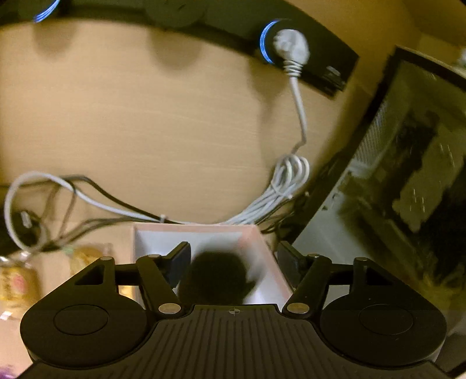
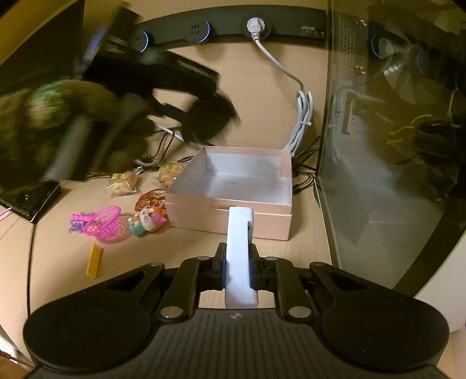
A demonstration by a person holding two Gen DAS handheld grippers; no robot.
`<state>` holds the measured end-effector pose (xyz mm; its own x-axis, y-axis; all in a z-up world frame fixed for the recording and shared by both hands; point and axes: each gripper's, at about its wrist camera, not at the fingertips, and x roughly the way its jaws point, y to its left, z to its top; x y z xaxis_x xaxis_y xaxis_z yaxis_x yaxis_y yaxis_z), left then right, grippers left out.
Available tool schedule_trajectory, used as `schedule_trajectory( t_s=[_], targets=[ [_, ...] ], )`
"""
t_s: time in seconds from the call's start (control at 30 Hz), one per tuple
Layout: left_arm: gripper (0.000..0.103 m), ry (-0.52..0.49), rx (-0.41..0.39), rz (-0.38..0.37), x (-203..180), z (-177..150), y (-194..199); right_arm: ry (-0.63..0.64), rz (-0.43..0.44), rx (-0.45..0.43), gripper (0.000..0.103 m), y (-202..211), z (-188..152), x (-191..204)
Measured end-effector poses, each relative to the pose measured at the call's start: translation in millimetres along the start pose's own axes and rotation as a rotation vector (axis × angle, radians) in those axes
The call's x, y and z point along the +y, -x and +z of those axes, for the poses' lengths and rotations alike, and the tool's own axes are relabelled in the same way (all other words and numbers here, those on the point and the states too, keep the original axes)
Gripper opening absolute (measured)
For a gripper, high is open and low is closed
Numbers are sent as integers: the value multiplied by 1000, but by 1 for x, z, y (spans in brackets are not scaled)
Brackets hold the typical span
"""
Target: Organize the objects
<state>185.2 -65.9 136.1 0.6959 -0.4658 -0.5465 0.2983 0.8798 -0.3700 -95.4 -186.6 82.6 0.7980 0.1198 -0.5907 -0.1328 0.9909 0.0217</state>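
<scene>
An open pink box (image 2: 233,217) with a white inside stands on the wooden desk, and it looks empty in the right wrist view. My right gripper (image 2: 238,262) is shut on a white oblong piece (image 2: 239,233), held just in front of the box's near wall. My left gripper (image 1: 233,259) hovers over the pink box (image 1: 263,245) with its fingers wide apart. A blurred dark shape (image 1: 215,277) lies between them and stops short of the right finger; object or shadow, I cannot tell. The right wrist view shows the left gripper (image 2: 204,113) as a black blur beyond the box.
A pink toy basket (image 2: 106,223), a small owl figure (image 2: 150,218), a yellow bar (image 2: 94,261) and snack packets (image 2: 123,180) lie left of the box. A glass-sided computer case (image 2: 393,145) stands right of it. A power strip (image 2: 262,26) and a white cable (image 2: 303,116) are behind.
</scene>
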Motion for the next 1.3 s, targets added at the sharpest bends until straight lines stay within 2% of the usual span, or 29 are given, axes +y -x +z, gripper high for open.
schedule_trajectory(
  t_s=[0.13,0.23,0.37,0.6,0.63,0.7,0.77,0.83,0.87,0.9,1.03,1.1,1.2,1.3],
  targets=[
    [70,-24,-89,76,10,-12,26,-10,-12,-3,13,-6,4,-5],
    [70,-58,-94,163,23,-38,59,-35,5,-7,13,-16,15,-10],
    [70,-64,-23,276,43,-82,93,-54,28,-21,13,-40,42,-8],
    [70,57,96,331,75,-159,129,-87,24,-86,14,-108,119,3],
    [70,57,103,338,79,-164,133,-90,37,-79,18,-122,128,5],
    [70,66,112,354,88,-174,137,-80,17,-32,58,-148,136,10],
    [70,96,115,372,99,-179,141,-47,-27,-11,67,-160,131,19],
    [70,127,101,373,113,-179,145,-7,-28,8,70,-158,117,27],
    [70,122,88,361,115,-178,146,13,-22,16,76,-155,109,31],
    [70,97,74,337,118,-174,147,38,-18,25,82,-149,97,35],
    [70,-119,36,231,127,-148,144,123,-16,58,87,-124,59,46],
    [70,-198,41,192,136,-134,144,151,-12,70,97,-111,43,48],
    [70,-246,104,211,156,-120,137,177,9,80,103,-92,24,53],
    [70,-256,137,241,173,-111,130,211,21,95,103,-78,6,60]
  ],
)
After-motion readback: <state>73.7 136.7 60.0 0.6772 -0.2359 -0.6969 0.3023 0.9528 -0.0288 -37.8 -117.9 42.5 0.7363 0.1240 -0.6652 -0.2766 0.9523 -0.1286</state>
